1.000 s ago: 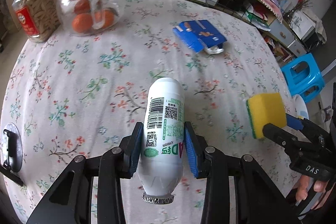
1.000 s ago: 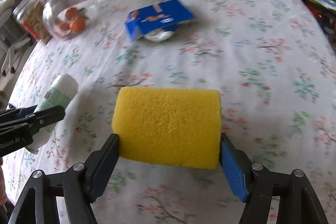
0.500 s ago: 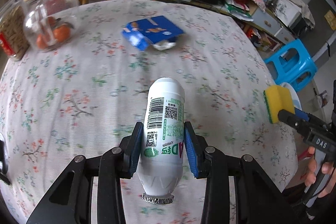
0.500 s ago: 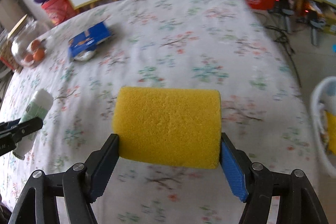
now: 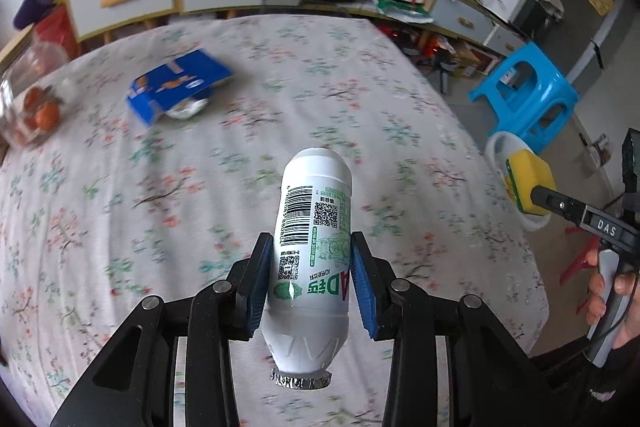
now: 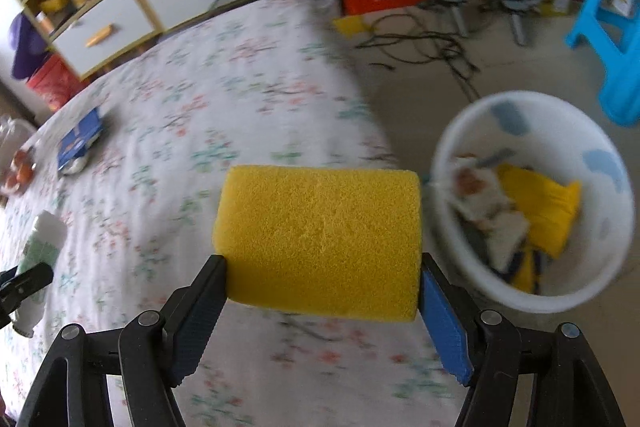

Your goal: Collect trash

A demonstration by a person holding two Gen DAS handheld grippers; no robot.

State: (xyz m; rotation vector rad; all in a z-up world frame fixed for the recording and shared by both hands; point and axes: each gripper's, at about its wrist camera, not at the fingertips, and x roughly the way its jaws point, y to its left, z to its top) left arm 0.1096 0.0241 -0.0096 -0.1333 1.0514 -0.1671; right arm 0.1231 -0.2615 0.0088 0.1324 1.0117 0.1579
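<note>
The table (image 5: 120, 195), under its flowered cloth, has slid toward the left of both views compared with a second ago, and the floor beside it now fills the right of the right wrist view, so both hands have swung toward the table's right edge. That brings the white bin (image 6: 472, 147) on the floor into sight; it already holds yellow and pale scraps. A blue packet (image 5: 180, 85) has not moved from its place on the cloth, well apart from both claws, so it remains to be collected. The left gripper (image 5: 310, 275) keeps its pads pinched on the white bottle (image 5: 316, 227), foil cap toward the camera, carried above the cloth. The right gripper (image 6: 322, 293) stays clamped on the yellow sponge (image 6: 320, 239), now near the table edge with the bin just beyond. I judge the sponge is close to being dropped in, the bottle following.
</note>
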